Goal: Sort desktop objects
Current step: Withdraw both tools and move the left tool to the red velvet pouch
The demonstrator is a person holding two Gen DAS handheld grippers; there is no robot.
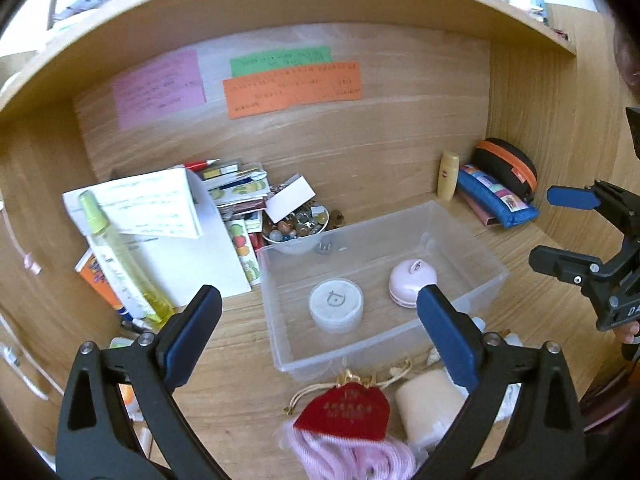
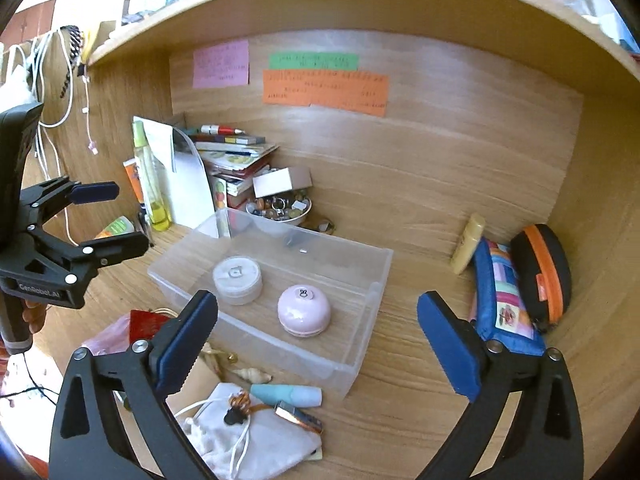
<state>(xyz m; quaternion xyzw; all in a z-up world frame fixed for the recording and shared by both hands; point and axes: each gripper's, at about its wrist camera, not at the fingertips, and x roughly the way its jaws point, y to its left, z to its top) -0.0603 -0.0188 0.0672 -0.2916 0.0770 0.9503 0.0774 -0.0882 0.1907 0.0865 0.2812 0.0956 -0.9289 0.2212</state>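
A home study nook, probably a student's desk alcove: wood-grain surface (image 2: 420, 220) enclosed by matching panels under a shelf (image 2: 320, 4); coloured paper notes (image 2: 325, 87) stuck to the back wall; stacked booklets (image 2: 232, 160), pencil cases (image 2: 504, 300) and a bowl of trinkets (image 2: 280, 208); their handwriting is illegible.

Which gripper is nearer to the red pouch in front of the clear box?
Left. The left gripper hangs open almost over the red pouch; the right gripper, also open, is off to its right.
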